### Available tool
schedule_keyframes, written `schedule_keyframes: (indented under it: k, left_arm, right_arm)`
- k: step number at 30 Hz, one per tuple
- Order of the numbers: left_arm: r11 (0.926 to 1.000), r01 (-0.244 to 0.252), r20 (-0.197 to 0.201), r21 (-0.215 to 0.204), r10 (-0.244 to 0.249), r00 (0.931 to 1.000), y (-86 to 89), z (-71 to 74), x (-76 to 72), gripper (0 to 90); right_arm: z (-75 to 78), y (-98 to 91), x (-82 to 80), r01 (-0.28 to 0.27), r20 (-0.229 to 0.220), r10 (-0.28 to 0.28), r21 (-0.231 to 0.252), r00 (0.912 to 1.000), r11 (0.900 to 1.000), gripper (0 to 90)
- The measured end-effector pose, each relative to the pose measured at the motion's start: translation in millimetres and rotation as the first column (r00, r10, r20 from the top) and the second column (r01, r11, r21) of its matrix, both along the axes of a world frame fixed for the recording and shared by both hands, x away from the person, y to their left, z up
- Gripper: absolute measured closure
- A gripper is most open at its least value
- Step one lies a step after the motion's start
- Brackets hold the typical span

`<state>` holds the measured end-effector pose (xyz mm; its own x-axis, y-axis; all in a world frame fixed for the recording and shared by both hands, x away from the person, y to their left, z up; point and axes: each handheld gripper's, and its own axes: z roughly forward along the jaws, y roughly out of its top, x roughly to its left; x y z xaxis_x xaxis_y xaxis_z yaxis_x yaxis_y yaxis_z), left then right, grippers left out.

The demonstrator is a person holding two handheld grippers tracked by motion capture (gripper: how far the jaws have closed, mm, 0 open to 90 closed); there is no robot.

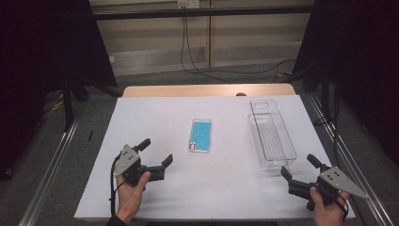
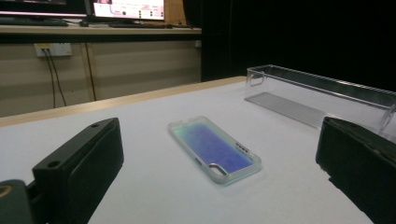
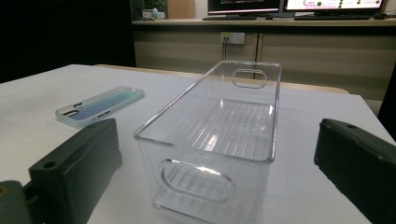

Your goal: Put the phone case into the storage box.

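Note:
A blue phone case (image 1: 200, 135) lies flat in the middle of the white table (image 1: 155, 113). A clear plastic bin (image 1: 271, 133) stands empty to its right. My left gripper (image 1: 156, 153) rests near the front left, open, with nothing between its jaws. In the left gripper view the phone case (image 2: 214, 148) lies just ahead between the jaws and the bin (image 2: 322, 98) stands beyond at the right. My right gripper (image 1: 299, 166) is open at the front right, just short of the bin's near end. In the right gripper view the bin (image 3: 219, 140) sits straight ahead, the phone case (image 3: 99, 107) left.
The wooden far edge of the table (image 1: 207, 89) shows past the white sheet. Metal rails (image 1: 51, 160) run along both sides. Cables (image 1: 197, 66) hang down the back wall. Dark curtains (image 1: 42, 42) flank the table.

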<state>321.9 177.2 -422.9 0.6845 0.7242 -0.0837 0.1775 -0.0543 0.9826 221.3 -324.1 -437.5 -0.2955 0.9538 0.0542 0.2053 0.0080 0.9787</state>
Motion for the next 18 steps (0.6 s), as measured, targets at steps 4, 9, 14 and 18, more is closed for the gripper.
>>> schedule_keyframes:
  k: [4, 9, 14, 18]
  left_arm:
    - [1.0000, 0.005, -0.005, -0.008, -0.005, 1.0000, -6.5, -2.3, 3.4, 0.2]
    - [0.9996, 0.028, -0.005, -0.011, -0.028, 0.9996, -16.5, -2.3, 8.7, 0.4]
    - [0.9994, 0.034, -0.005, -0.009, -0.034, 0.9994, -25.9, -3.1, 14.3, 0.7]
    - [0.9991, 0.041, -0.003, -0.012, -0.041, 0.9992, -33.8, -3.2, 19.4, 0.9]
  right_arm:
    - [0.1, 0.6, -0.1, -0.002, 0.002, 0.002, 0.000, 1.0000, 1.0000, 0.0]
    - [0.3, 0.8, -0.5, -0.004, 0.004, 0.004, 0.001, 1.0000, 1.0000, 0.0]
    - [0.1, 0.9, -0.1, -0.005, 0.002, 0.005, 0.002, 1.0000, 1.0000, 0.0]
    - [0.5, 1.6, -0.5, -0.007, 0.003, 0.007, 0.000, 1.0000, 1.0000, 0.0]
